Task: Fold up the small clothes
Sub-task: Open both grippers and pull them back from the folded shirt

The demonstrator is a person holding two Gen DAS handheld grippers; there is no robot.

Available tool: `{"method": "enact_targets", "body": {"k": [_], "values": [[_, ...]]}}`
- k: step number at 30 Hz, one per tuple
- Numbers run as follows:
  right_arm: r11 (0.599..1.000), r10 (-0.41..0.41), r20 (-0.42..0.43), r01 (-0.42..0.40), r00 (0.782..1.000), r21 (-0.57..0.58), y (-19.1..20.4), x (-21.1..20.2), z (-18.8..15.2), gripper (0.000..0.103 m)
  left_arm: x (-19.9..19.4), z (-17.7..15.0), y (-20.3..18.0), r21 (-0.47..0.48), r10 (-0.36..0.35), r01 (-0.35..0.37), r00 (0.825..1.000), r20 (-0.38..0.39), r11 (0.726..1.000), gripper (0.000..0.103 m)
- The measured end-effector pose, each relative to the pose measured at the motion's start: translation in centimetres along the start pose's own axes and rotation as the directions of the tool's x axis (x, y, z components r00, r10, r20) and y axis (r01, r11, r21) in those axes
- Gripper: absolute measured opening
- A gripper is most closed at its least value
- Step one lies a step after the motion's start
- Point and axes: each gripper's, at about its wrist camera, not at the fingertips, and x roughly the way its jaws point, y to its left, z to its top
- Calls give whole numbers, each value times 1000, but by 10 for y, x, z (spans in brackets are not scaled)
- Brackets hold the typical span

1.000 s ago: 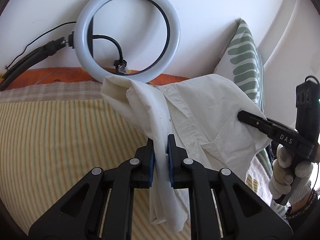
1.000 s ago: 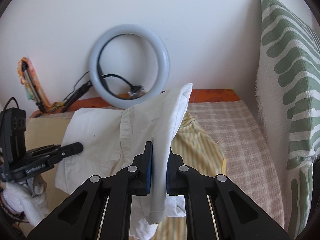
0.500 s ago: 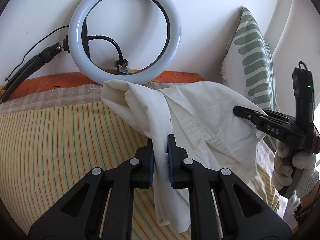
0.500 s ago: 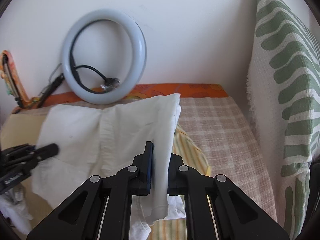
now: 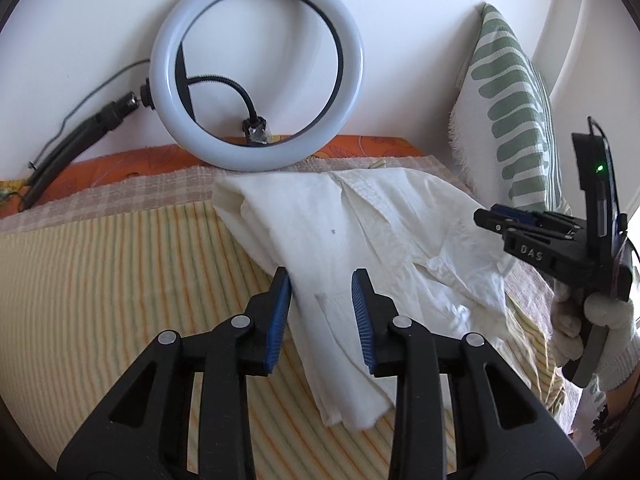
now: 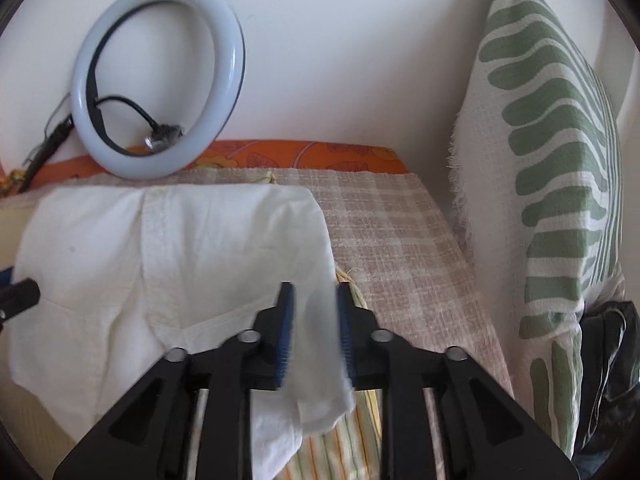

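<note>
Both the left gripper (image 5: 321, 286) and right gripper (image 6: 314, 300) have jaws opening, letting the white shirt (image 5: 360, 232) settle flat on the bed (image 5: 100, 280) for folding.

We saw the shirt (image 5: 384, 240) spread flat on the bed (image 5: 100, 272), its far edge just before the ring light (image 5: 258, 64), which leaned on the wall behind the bed. The cushion (image 5: 516, 120) stood upright to the right of the shirt. The left tongs (image 5: 322, 312) straddled the shirt's near left edge; the right tongs (image 6: 314, 328) straddled its right edge, their jaws opening, cloth between them.
</note>
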Motion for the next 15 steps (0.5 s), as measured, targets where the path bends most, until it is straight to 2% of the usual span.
{"method": "enact_targets", "body": {"k": [9, 15], "values": [[1000, 16, 93, -15, 996, -7, 33, -94, -1, 26, -80, -5, -8, 42, 5, -8, 998, 67, 999, 30], [1000, 16, 157, -17, 988, 4, 55, -170, -14, 26, -156, -19, -6, 51, 2, -9, 992, 128, 999, 34]]}}
